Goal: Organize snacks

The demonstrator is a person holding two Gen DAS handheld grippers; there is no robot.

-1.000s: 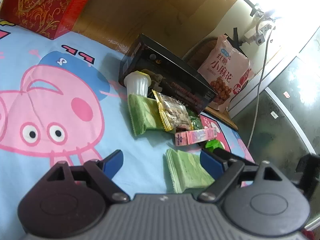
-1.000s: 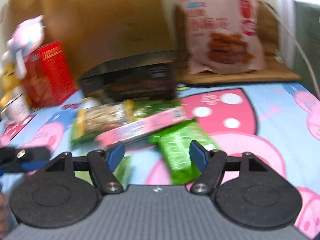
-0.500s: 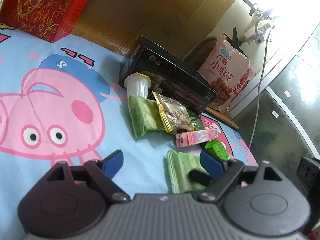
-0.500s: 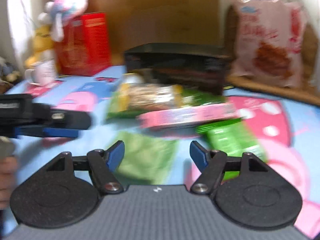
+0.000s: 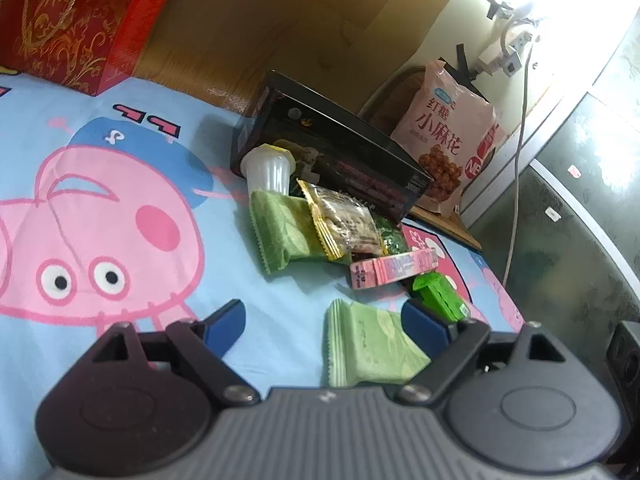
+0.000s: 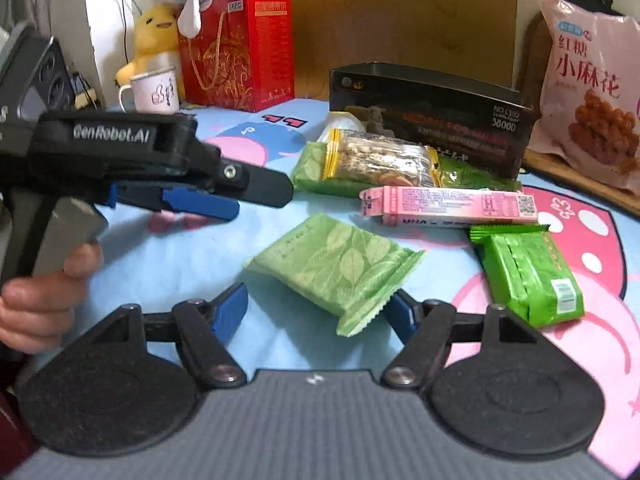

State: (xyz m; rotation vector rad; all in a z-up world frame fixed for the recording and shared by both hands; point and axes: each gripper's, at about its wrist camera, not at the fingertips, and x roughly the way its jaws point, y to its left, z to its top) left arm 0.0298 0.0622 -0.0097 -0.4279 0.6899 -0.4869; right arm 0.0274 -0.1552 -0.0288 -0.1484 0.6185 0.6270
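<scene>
Right tongs (image 6: 316, 310) gape empty, straddling the near corner of the leaf-print green packet (image 6: 336, 268) lying apart on the cartoon bedsheet (image 5: 120, 200), likely lining up a pick; left tongs (image 5: 324, 326) wait open beside it.

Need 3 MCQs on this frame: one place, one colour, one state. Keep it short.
1. Where does the pink carton lie?
A. inside the black box
B. on the cartoon sheet, in front of the black box
C. in the mug

2. What colour is the gift bag?
A. blue
B. red
C. white

3. The right tool is:
A. open, holding nothing
B. shut on the mug
C. shut on the carton

Key: 1 B, it lies flat before the box. 2 B, red with gold print. 3 A, fingers spread beside the pale green packet.
</scene>
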